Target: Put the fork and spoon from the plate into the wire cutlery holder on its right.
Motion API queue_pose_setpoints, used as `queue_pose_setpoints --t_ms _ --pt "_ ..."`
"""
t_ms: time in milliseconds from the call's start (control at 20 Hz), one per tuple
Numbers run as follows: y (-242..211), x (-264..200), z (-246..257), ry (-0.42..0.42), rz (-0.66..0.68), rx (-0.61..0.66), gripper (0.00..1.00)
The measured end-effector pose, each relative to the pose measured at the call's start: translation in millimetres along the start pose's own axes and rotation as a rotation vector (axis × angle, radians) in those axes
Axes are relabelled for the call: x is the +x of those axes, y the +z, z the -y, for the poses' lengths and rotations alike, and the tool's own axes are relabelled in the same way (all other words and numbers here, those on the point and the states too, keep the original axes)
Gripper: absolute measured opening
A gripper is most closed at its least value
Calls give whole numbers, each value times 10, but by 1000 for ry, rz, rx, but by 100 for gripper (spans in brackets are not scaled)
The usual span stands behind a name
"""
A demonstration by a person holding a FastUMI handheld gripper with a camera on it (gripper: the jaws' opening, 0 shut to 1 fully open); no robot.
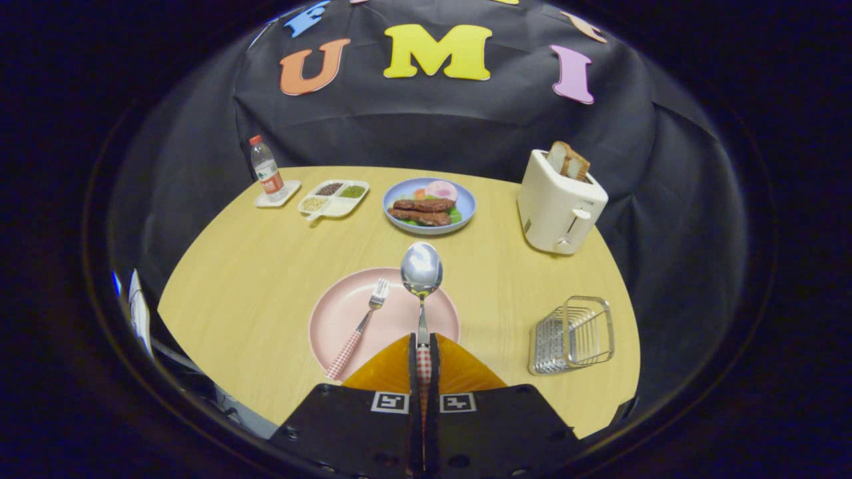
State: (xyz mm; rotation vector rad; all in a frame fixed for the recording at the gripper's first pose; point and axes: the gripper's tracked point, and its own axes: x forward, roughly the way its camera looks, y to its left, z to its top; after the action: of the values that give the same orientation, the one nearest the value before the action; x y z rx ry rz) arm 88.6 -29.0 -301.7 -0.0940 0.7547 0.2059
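While the spoon (421, 271) was held out ahead of the fingers with its bowl raised over the far rim of the pink plate (333, 319), its checked handle was seen clamped between the two fingers of the gripper (423, 351), which were closed tight upon it with hardly any gap left. The fork (360, 327) was seen lying on the plate to the left of the fingers, its tines pointed away and its checked handle reaching over the near rim. The wire cutlery holder (572, 334) was placed on the wooden table (253, 279) to the right of the plate, well apart from it. Beyond the spoon a blue plate of food (429, 205) was set, with a divided tray (333, 197) and a water bottle (266, 169) to its left. A toaster (559, 203) with bread (568, 160) in its slots was stood to its right, beyond the holder.
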Motion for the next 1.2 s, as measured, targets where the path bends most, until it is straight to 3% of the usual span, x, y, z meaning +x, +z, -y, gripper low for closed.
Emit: queue_pose_setpoints --t_ms 350,750,1200 --pt "181 -532 636 -49 20 51 2" --pt "61 -603 1271 -62 -50 126 3" --pt "-460 -216 1691 -81 -369 245 3"
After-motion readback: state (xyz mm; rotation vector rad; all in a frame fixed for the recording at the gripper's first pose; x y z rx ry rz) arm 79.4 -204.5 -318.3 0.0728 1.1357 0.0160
